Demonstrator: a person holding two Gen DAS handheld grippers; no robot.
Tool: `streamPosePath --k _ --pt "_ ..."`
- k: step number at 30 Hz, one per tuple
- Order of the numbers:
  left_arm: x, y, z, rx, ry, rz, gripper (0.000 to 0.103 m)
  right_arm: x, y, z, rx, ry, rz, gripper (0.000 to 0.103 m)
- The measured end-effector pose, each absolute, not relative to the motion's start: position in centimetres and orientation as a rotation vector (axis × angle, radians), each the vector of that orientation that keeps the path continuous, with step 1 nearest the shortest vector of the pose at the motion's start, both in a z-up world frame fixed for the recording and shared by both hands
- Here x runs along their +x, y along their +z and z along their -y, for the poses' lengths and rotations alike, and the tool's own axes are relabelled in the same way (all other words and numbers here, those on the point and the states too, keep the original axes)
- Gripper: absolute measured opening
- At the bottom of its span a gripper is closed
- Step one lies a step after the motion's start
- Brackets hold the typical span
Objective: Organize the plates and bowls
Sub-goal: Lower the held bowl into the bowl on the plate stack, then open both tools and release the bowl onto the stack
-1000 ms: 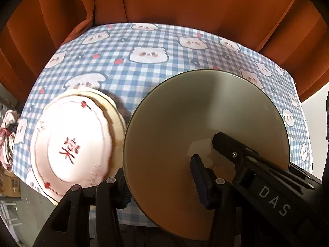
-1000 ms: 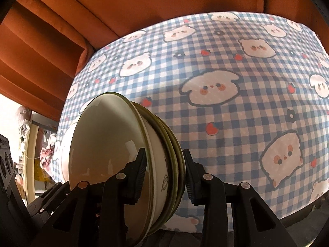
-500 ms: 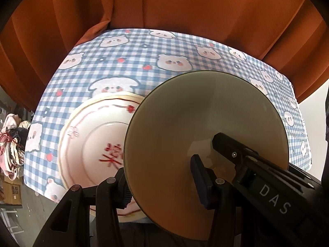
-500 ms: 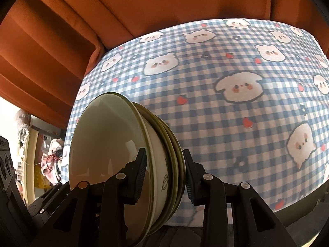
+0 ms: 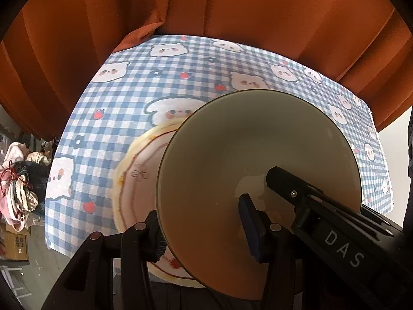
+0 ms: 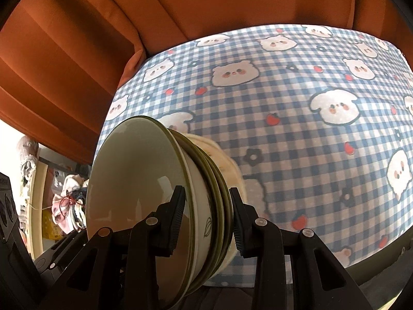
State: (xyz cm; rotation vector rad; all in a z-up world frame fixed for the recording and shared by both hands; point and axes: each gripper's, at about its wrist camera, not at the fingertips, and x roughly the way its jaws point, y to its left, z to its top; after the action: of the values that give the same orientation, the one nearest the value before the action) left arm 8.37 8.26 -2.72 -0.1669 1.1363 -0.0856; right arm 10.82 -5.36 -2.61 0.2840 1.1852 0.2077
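Bowl stack (image 6: 155, 193) clamped between both tongs

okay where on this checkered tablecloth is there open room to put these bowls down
Bare tablecloth runs across the right half and back to the orange curtain. The near left is crowded: the red-trimmed plate lies there, beneath the stack of bowls gripped by the left gripper and right gripper.

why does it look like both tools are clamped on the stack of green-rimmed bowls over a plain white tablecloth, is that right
Not quite: the tablecloth is blue gingham with cartoon animals, as the right wrist view shows. Both the left tool and right tool do clamp the stack of green-rimmed bowls.
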Motion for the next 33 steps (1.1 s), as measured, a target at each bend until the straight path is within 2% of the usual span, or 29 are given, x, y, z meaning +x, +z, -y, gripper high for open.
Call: streamPosePath --k 12,27,33 --pt "8.9 -4.3 -11.9 -0.16 -0.077 -1.19 0.048 11.4 -4.7 1.0 0.294 0.212 -1.242 0.037" --pt "9.1 -4.6 -12.0 -0.133 -0.119 -1.154 0.047 11.4 -4.9 0.5 0.262 0.167 -1.212 0.037" --pt "8.7 -4.8 -12.3 -0.154 -0.127 -1.122 0.046 11.1 -4.8 0.0 0.223 0.147 -1.194 0.04"
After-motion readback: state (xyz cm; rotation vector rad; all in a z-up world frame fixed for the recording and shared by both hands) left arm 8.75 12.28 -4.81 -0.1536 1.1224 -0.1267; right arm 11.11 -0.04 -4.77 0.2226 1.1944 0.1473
